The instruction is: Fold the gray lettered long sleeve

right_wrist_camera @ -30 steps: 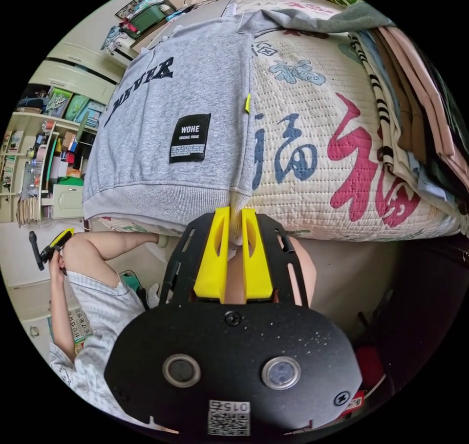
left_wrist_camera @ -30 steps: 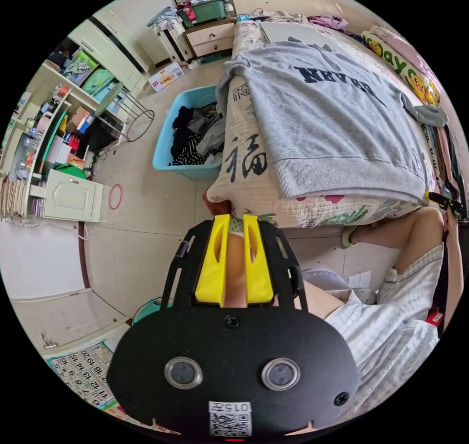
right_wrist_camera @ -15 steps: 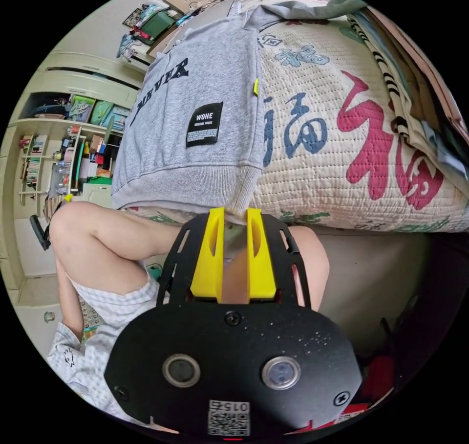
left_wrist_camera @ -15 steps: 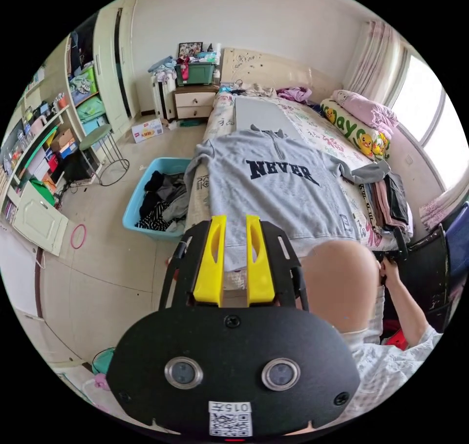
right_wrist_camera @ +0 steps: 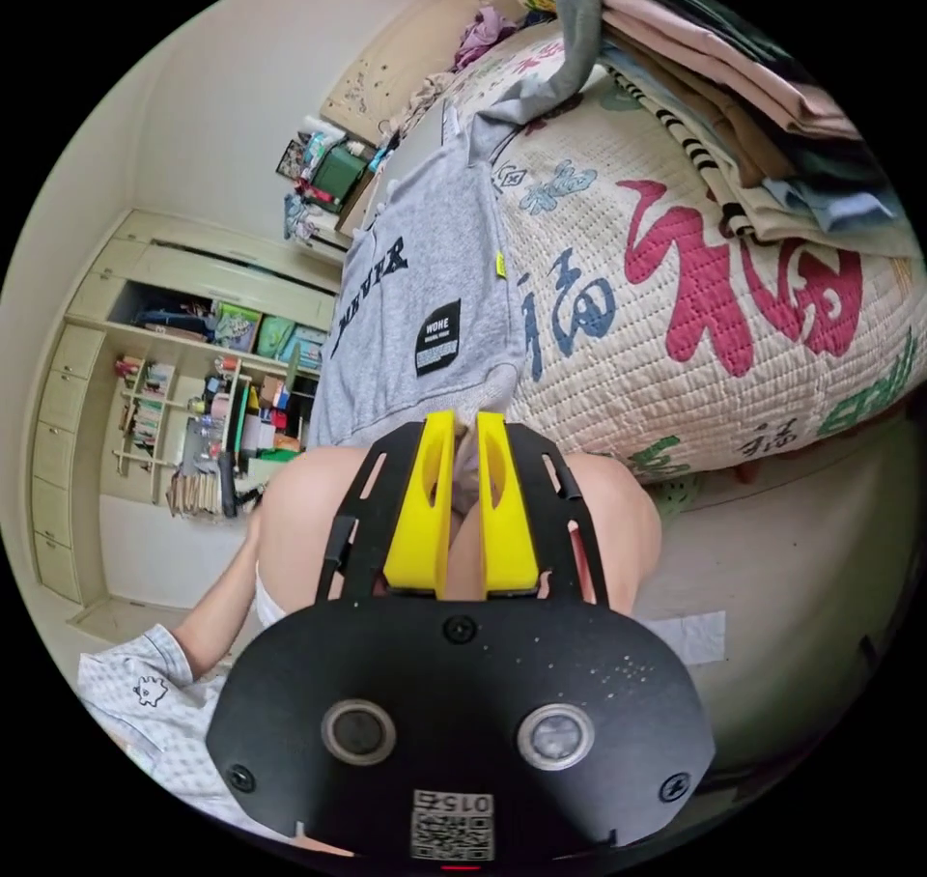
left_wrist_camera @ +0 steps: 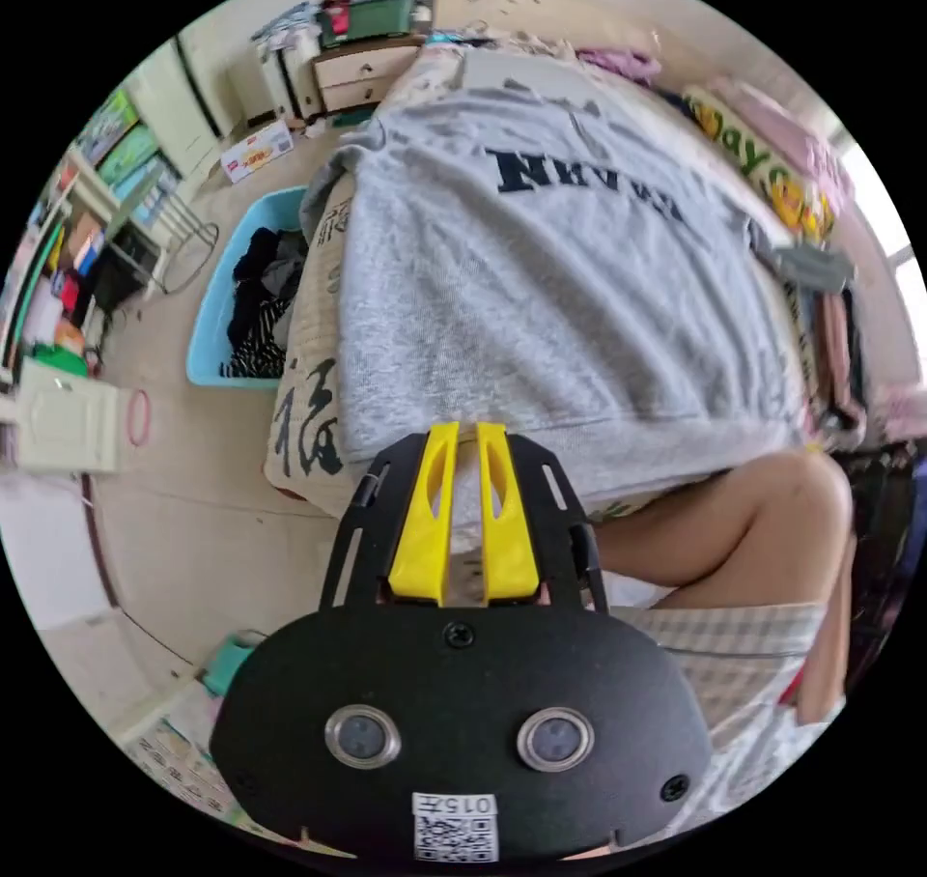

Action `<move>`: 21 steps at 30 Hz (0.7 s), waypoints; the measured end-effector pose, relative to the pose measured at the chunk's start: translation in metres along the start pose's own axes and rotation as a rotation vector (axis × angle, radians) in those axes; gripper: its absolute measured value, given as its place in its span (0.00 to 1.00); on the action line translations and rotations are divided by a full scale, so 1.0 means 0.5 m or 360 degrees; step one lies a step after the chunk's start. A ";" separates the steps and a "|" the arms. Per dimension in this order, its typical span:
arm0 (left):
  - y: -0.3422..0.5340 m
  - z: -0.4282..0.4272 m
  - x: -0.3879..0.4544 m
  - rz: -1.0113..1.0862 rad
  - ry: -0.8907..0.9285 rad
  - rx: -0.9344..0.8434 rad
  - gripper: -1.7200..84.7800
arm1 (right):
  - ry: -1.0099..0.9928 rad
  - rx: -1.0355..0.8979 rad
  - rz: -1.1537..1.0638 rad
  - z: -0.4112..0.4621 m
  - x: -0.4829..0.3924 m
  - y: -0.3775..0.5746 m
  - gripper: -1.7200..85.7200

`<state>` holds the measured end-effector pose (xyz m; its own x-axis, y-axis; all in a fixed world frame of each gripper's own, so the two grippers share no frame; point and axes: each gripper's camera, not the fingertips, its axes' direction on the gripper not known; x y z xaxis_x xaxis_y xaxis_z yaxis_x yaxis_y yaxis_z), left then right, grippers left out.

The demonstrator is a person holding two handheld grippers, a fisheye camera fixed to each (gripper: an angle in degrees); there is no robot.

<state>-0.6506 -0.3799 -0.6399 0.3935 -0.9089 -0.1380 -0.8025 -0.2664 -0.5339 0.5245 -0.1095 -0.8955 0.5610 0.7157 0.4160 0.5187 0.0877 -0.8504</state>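
Your left hand-held gripper (left_wrist_camera: 466, 430) sits at the centre of the left gripper view with its yellow jaws nearly together, their tips on the ribbed hem of the gray lettered long sleeve (left_wrist_camera: 541, 278); you appear to pinch that hem, though the blur makes the contact hard to confirm. The shirt lies front up on the bed (left_wrist_camera: 304, 404), filling the upper middle of that frame, its dark lettering toward the top. A blue basket (left_wrist_camera: 217, 322) of dark clothes stands on the floor at the left, just beside the bed. Your knee (left_wrist_camera: 782, 500) shows at the right.

Your right hand-held gripper (right_wrist_camera: 465, 420) has its jaws close together around a bunched corner of the shirt's hem at the centre of the right gripper view. The shirt runs up and left from there over the quilted bed cover (right_wrist_camera: 676, 336). A stack of folded clothes (right_wrist_camera: 734, 124) rests on the bed at the upper right.
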 end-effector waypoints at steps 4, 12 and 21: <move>0.058 0.007 0.059 0.0168 -0.0309 0.0235 0.06 | -0.0217 0.0205 0.0150 -0.023 0.064 0.015 0.07; 0.137 0.034 0.040 -0.0037 -0.0246 0.0523 0.04 | 0.0127 0.0389 -0.0093 -0.159 0.054 -0.017 0.04; 0.154 0.050 -0.011 -0.0111 -0.0129 0.0541 0.04 | 0.0623 0.0739 -0.0293 -0.573 0.010 -0.376 0.17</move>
<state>-0.7031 -0.3874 -0.7012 0.4873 -0.8602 -0.1500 -0.5829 -0.1925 -0.7894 0.6147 -0.3208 -0.6411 0.7293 0.3615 0.5809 0.3446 0.5394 -0.7683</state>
